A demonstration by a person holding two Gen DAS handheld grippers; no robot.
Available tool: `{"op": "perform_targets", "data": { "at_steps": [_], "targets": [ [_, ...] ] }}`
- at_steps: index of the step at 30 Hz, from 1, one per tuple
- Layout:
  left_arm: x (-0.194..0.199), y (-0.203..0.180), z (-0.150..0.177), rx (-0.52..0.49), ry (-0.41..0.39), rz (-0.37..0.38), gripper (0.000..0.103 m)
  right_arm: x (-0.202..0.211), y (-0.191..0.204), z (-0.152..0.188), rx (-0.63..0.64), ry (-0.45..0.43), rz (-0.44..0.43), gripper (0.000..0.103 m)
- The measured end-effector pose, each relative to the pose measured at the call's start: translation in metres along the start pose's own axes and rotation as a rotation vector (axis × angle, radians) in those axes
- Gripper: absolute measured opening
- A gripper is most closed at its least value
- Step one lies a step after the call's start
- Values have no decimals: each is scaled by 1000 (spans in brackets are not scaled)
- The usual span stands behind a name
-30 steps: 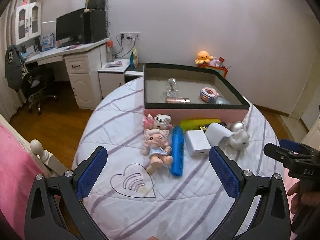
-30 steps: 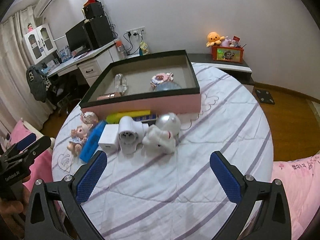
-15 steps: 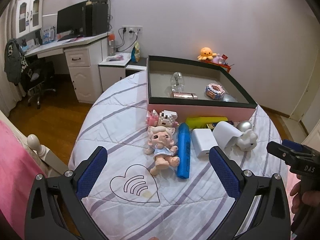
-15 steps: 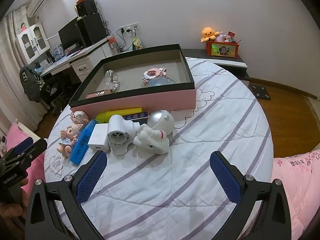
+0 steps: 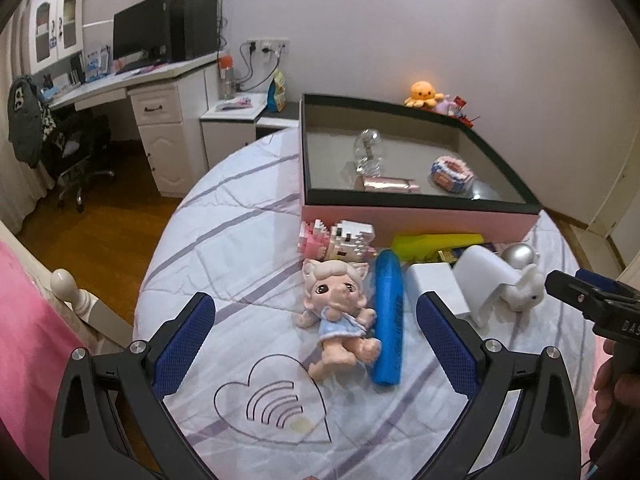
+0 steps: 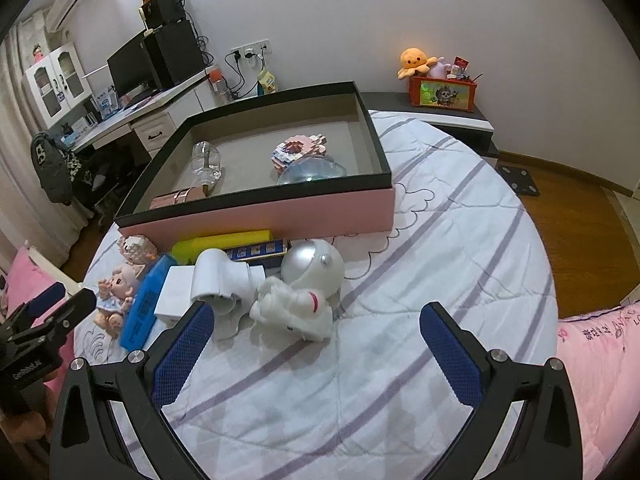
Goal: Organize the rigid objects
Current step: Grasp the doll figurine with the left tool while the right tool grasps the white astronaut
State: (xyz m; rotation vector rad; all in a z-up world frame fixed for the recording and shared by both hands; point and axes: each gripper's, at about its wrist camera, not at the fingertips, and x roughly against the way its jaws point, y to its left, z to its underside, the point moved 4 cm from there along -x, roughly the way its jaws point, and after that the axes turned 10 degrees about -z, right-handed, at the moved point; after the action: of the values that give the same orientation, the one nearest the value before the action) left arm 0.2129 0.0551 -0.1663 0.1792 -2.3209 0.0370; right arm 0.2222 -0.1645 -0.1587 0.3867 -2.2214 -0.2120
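Hovering spread wide and empty, the left claw (image 5: 316,344) frames the doll (image 5: 340,312), untouched.

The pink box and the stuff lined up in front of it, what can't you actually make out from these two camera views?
- Clear dome in the pink box: the front wall cuts off its base in both views.
- Dark blue box: mostly covered by the white cylinder and the yellow bar; its print is too small to read.
- White figure: face turned away in the right wrist view.
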Motion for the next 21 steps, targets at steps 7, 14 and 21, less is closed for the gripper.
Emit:
{"op": "perform_targets", "data": {
  "at_steps": [7,14,21],
  "targets": [
    [-33,1,3,-4,61,-18,91,-26,-4,0,-16,39,-5,99],
    [-47,-5,4,-25,76,7,84,-42,-10,-1,-30,62,-10,84],
    [-56,-14,2,-41,94,48,64,-54,-8,-1,13,75,17,70]
  ]
}}
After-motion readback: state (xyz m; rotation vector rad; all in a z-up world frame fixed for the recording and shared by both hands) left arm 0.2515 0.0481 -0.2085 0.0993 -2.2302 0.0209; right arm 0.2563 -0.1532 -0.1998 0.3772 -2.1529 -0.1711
